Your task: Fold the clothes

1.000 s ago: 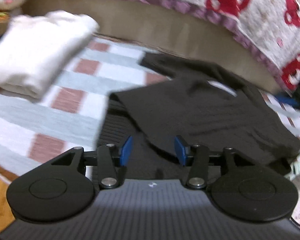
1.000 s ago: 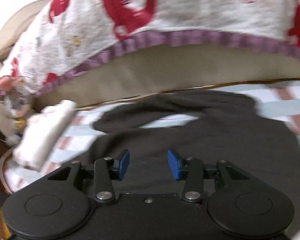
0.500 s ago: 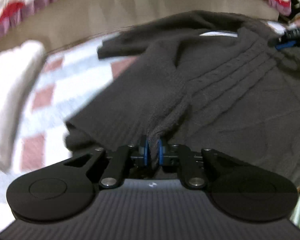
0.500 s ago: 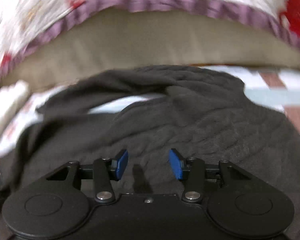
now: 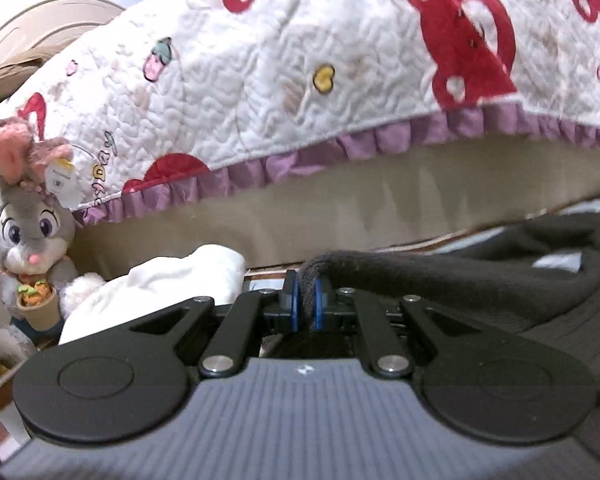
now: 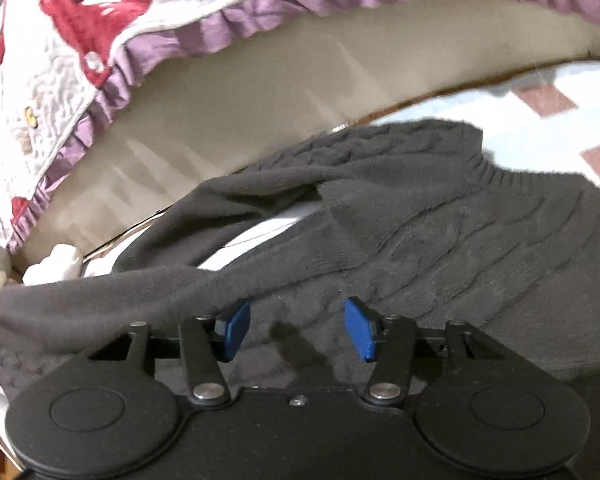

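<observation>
The left tool (image 5: 305,303) pinches a fold of the dark knit sweater (image 6: 440,216); the right tool (image 6: 296,330), just opening wider, holds nothing above it.

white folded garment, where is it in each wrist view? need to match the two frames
Left wrist: white folded garment sits left of centre, just behind the gripper's left arm, beside the bunny plush.
Right wrist: only a small white corner shows at the far left edge, past the dark sweater.
Shared landmark: the quilt's purple ruffle.
</observation>
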The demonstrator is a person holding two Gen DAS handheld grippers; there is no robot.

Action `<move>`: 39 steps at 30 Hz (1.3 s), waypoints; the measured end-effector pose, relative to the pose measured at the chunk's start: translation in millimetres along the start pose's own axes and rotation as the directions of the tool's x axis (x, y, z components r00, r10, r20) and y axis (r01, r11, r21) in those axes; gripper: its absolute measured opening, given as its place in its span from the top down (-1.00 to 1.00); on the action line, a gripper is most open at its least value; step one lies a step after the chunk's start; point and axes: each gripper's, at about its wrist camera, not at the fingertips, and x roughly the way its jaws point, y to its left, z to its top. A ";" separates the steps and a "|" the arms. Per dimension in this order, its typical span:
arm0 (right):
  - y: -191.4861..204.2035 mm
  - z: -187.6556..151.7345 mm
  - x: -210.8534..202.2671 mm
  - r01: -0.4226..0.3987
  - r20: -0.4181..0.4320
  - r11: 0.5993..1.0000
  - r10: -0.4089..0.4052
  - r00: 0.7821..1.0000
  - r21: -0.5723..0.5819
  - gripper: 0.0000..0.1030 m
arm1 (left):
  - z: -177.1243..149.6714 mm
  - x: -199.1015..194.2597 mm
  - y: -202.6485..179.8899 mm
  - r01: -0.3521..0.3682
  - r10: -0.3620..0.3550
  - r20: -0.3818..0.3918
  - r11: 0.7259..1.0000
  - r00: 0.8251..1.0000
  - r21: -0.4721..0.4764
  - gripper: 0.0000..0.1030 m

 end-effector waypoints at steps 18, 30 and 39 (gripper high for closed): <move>19.3 24.6 64.3 0.005 -0.206 0.939 0.071 0.976 0.344 -0.34 | -53.7 -80.7 -9.3 0.078 -0.080 -0.015 0.992 0.997 -0.096 0.86; 55.6 2.4 80.2 0.175 -0.121 0.983 -0.181 0.976 -0.053 0.78 | -62.6 -96.0 -20.2 0.107 -0.110 -0.018 0.989 0.994 -0.106 0.86; 5.6 21.7 4.0 -0.167 0.093 0.964 0.150 0.984 0.208 0.78 | -73.4 -82.3 -16.8 0.097 -0.107 -0.070 0.986 0.992 -0.135 0.87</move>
